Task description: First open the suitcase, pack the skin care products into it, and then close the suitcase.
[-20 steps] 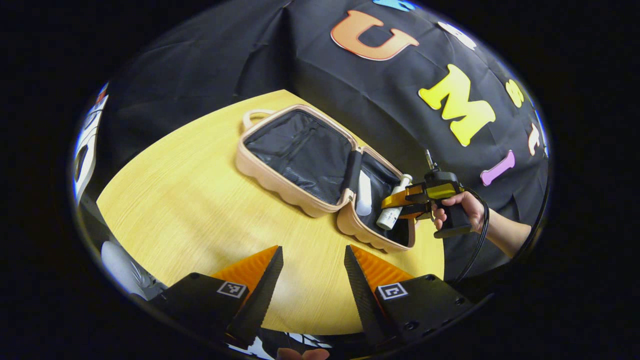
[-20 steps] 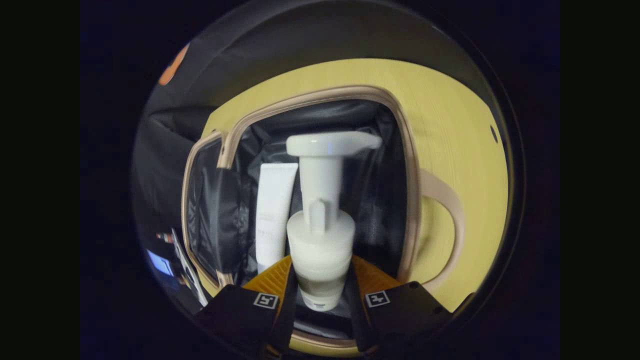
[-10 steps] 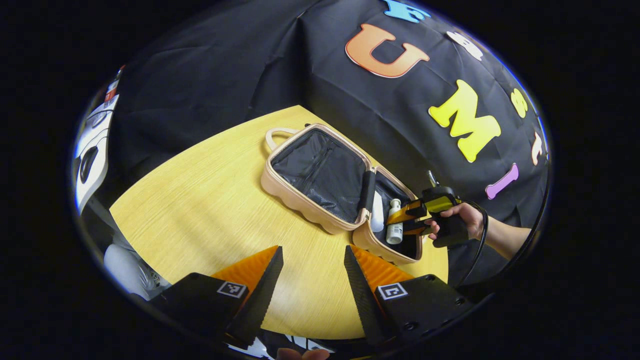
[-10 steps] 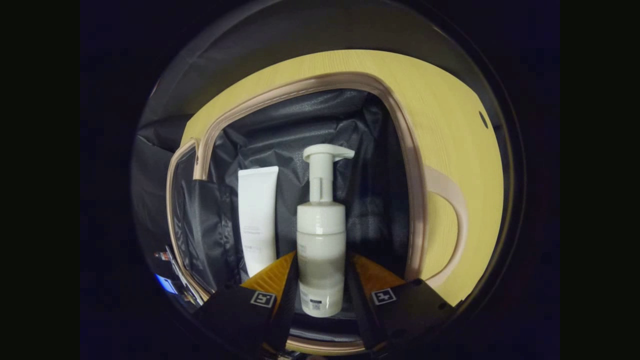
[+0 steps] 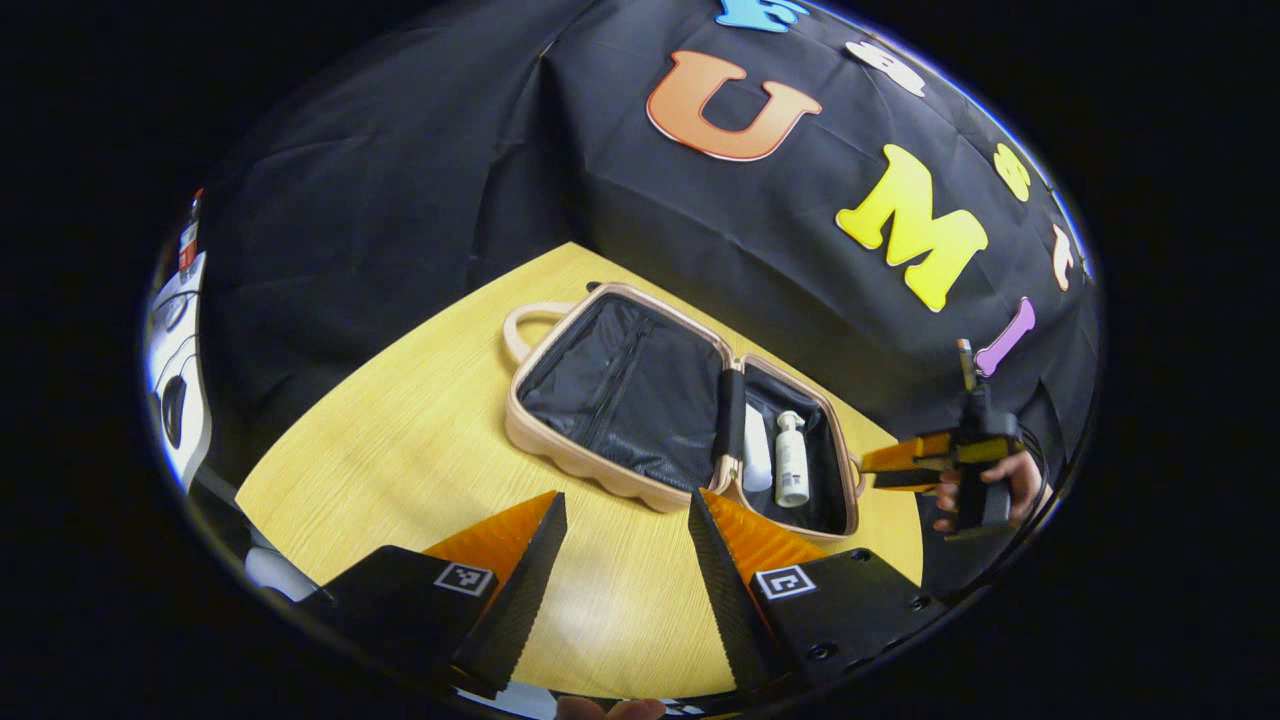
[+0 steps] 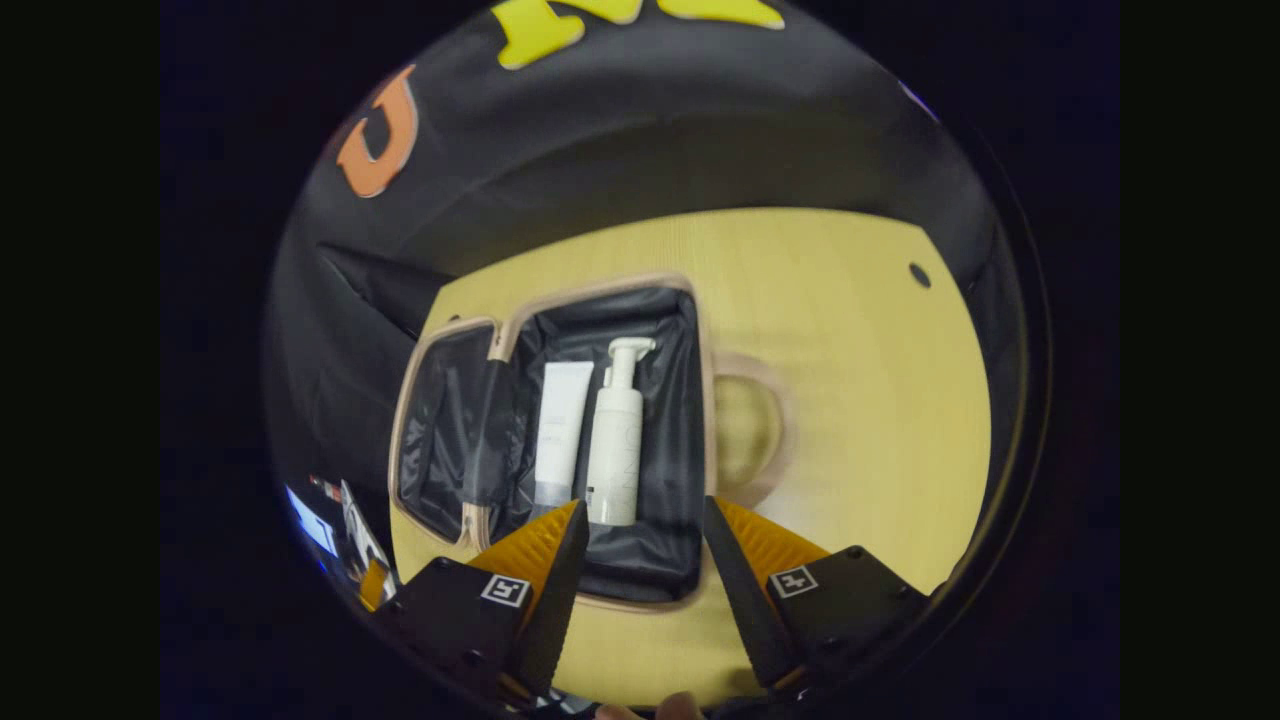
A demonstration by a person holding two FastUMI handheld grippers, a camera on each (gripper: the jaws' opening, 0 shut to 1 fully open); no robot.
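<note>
There is one suitcase (image 5: 640,420), lying open and flat on the desk (image 5: 400,450), and it has two halves joined by a dark hinge band. There are two skin care products inside it: one pump bottle (image 6: 617,440) and one tube (image 6: 560,430). They lie side by side in the same half, the one with the loop handle, and the other half holds nothing that I can see. There are two tools. The left tool (image 5: 625,540) hovers over the bare desk near the front edge of the suitcase, its fingers spread apart with nothing between them. The right tool (image 6: 640,545) is also spread and empty, just above the near end of the suitcase. Half a second ago the right tool was pinching the pump bottle inside the suitcase; now the bottle lies free on the lining and the tool has pulled back, so the suitcase looks smaller in the right gripper view. In the left gripper view the right tool (image 5: 885,468) and the hand (image 5: 1000,485) holding it are now beside the suitcase, apart from it. The suitcase shell is beige with a wavy ribbed side, the lining is black and slightly shiny, and the desk has a light wood grain.
</note>
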